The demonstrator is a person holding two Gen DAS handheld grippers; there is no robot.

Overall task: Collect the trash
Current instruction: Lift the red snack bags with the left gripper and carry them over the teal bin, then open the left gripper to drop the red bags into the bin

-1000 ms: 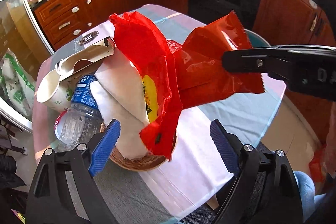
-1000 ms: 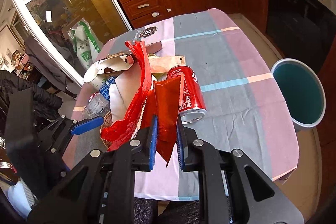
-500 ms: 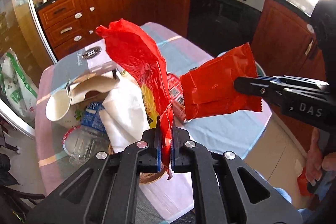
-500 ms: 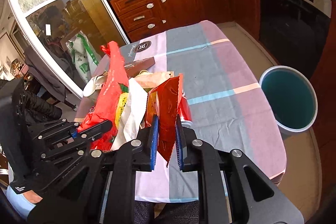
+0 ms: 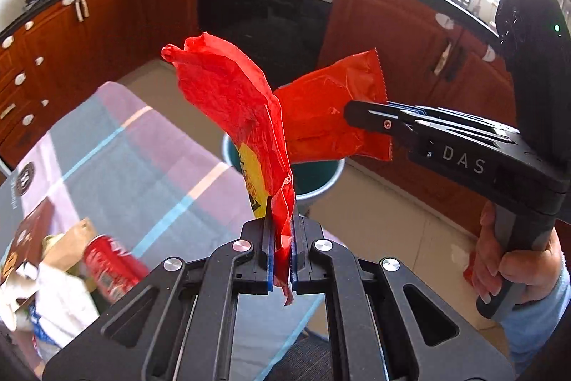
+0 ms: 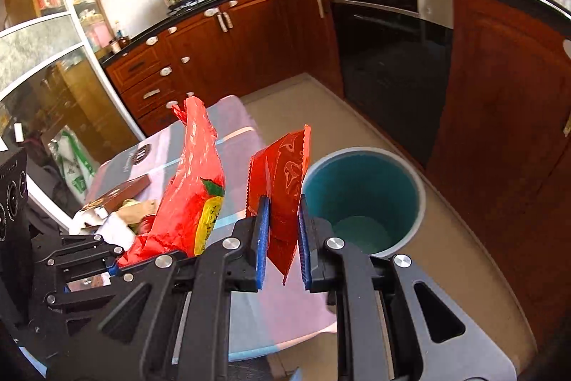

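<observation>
Two wrappers are hanging near the bin [image 6: 364, 199], left gripper [image 5: 282, 252] pinching the red bag [image 5: 232, 102], right gripper [image 6: 282, 238] pinching the red packet [image 6: 282, 181], while can [image 5: 110, 266] and scraps are waiting on the table [image 5: 142, 159].

The right gripper [image 6: 282, 238] clamps a flat red wrapper [image 6: 285, 181] that stands upright between its blue pads. Just beyond it, on the tiled floor, is a round bin [image 6: 367, 191] with a teal inside. To the left, the left gripper [image 6: 107, 259] holds a crumpled red bag [image 6: 192, 188] over the cloth-covered surface [image 6: 235, 131], where a box and paper scraps lie.
</observation>
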